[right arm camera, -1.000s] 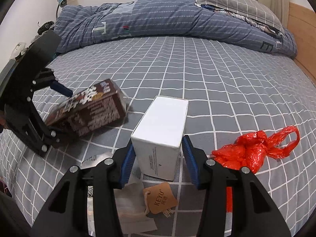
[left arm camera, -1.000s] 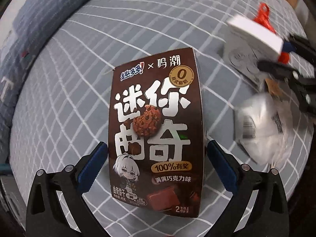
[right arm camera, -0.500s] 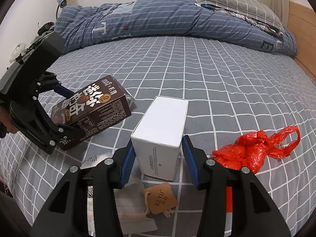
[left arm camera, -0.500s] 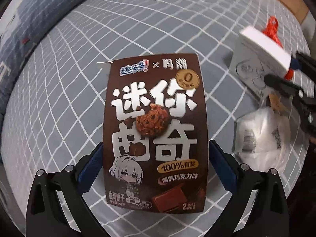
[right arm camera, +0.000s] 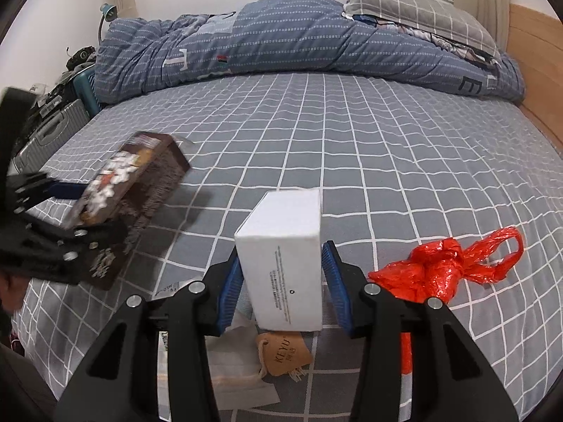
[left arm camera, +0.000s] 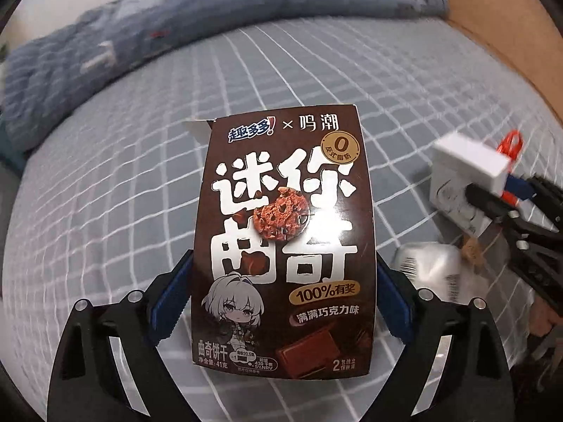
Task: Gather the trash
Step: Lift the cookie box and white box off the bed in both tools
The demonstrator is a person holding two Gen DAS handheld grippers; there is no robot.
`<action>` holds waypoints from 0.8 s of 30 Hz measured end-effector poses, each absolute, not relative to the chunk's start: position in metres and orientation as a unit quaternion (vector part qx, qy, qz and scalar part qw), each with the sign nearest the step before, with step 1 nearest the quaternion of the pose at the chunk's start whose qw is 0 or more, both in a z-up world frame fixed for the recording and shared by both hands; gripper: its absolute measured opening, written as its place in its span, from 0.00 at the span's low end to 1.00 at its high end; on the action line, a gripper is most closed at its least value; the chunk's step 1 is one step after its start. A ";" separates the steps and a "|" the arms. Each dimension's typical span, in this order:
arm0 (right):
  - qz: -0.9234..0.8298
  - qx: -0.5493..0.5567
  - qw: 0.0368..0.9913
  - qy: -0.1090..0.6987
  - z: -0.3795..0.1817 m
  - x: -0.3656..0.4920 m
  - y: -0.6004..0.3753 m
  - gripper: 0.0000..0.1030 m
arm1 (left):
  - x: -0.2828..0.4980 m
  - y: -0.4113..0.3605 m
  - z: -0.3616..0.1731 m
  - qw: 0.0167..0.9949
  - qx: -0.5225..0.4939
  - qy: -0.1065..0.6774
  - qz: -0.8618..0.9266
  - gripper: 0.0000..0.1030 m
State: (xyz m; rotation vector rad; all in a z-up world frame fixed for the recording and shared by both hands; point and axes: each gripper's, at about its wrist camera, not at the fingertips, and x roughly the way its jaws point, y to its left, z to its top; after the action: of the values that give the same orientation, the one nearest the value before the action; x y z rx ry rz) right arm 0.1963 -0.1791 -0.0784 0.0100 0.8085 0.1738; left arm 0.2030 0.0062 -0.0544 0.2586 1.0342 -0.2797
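A brown cookie box [left arm camera: 285, 228] stands between the blue pads of my left gripper [left arm camera: 281, 267]. The jaws are closing and both pads lie against its long sides. From the right wrist, the box [right arm camera: 133, 190] hangs tilted above the checked sheet with a shadow under it, in the left gripper [right arm camera: 52, 218]. My right gripper [right arm camera: 281, 256] is closing on a white box [right arm camera: 285, 246], pads on both its sides. That white box [left arm camera: 468, 161] also shows at the right of the left wrist view. A crumpled red plastic bag [right arm camera: 443, 267] lies to its right.
A brown paper tag [right arm camera: 285, 355] and a clear plastic wrapper [right arm camera: 232, 369] lie under the right gripper. A blue quilt [right arm camera: 281, 42] and grey pillow [right arm camera: 415, 10] fill the bed's far end. Suitcases [right arm camera: 52, 130] stand at the left, a wooden bed frame [right arm camera: 535, 52] at the right.
My left gripper has closed onto the cookie box, rolled, and lifted it off the sheet. The right gripper and white box have stayed where they were.
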 end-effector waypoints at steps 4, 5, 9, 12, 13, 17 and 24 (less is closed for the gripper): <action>0.087 -0.003 0.918 0.388 -0.072 0.191 -0.174 0.39 | 0.175 0.016 -0.042 0.875 0.085 0.468 -0.090 0.87; 0.088 -0.007 0.918 0.386 -0.069 0.188 -0.172 0.39 | 0.167 0.020 -0.039 0.879 0.066 0.465 -0.081 0.87; 0.092 -0.021 0.921 0.378 -0.063 0.177 -0.166 0.39 | 0.142 0.024 -0.029 0.890 0.024 0.452 -0.051 0.87; 0.097 -0.033 0.922 0.375 -0.061 0.167 -0.160 0.39 | 0.127 0.023 -0.032 0.892 0.011 0.451 -0.041 0.87; 0.096 -0.038 0.922 0.372 -0.060 0.164 -0.159 0.39 | 0.124 0.020 -0.034 0.892 0.017 0.450 -0.037 0.87; 0.094 -0.041 0.926 0.364 -0.055 0.151 -0.158 0.39 | 0.119 0.018 -0.030 0.895 0.018 0.446 -0.025 0.87; 0.097 -0.022 0.928 0.359 -0.042 0.130 -0.160 0.39 | 0.102 0.018 -0.029 0.901 0.021 0.434 -0.009 0.87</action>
State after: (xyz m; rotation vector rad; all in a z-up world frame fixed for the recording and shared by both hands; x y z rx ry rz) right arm 0.1298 -0.1602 -0.0425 -0.0450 0.7350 0.1986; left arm 0.1015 0.0179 -0.0292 0.0432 0.8970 -0.0176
